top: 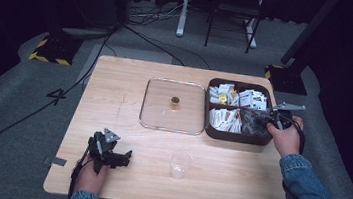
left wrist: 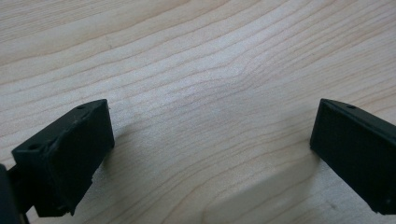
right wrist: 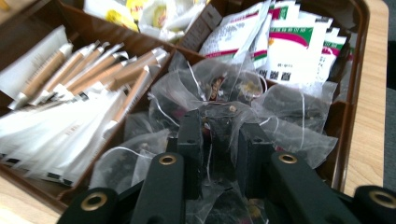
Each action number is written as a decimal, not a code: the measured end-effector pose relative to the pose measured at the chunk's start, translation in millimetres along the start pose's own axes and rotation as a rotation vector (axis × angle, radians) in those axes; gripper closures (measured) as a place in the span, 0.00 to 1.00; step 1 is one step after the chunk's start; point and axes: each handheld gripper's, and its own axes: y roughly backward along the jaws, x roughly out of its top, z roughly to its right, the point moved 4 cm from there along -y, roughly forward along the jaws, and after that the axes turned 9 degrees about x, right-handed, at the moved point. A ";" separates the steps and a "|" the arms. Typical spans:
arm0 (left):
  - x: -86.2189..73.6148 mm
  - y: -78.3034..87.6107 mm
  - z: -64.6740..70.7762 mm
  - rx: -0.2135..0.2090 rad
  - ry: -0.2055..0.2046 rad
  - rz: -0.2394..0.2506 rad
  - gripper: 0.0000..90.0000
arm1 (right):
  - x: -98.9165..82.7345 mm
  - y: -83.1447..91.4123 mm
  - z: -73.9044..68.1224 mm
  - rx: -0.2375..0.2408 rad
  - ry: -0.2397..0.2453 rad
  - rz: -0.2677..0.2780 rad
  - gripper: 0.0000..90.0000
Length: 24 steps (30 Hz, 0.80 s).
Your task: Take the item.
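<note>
The translucent mesh tea bag with dark dried contents [right wrist: 219,119] lies on top of a heap of like bags in the near right compartment of the dark brown divided tray [top: 234,136], at the right side of the table. The right tool [right wrist: 219,140] has its jaws drawn narrow and pinched on this bag, whose mesh bunches between the pads. The grasp appears complete; lifting the bag out and delivering it, probably to the clear plastic cup [top: 180,165] standing near the front edge, remains to be done. The other compartments hold white sachets with brown ends [right wrist: 70,93] and white packets printed green and red [right wrist: 289,46]. A clear square lid with a small brass knob [top: 174,102] lies flat just left of the tray. The left tool [top: 116,157] rests idle, jaws wide, on the light wood table [top: 114,97]. Grey floor, black cables and dark drapes surround the table.
</note>
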 end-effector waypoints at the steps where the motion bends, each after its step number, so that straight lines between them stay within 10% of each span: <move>1: 0.0 0.0 0.0 0.000 -0.001 0.000 0.00 | 1.0 1.7 -0.1 0.004 -0.003 0.011 0.83; 24: 0.0 0.0 0.1 0.000 0.001 0.000 0.00 | 28.1 52.2 -43.3 0.174 0.023 0.238 0.83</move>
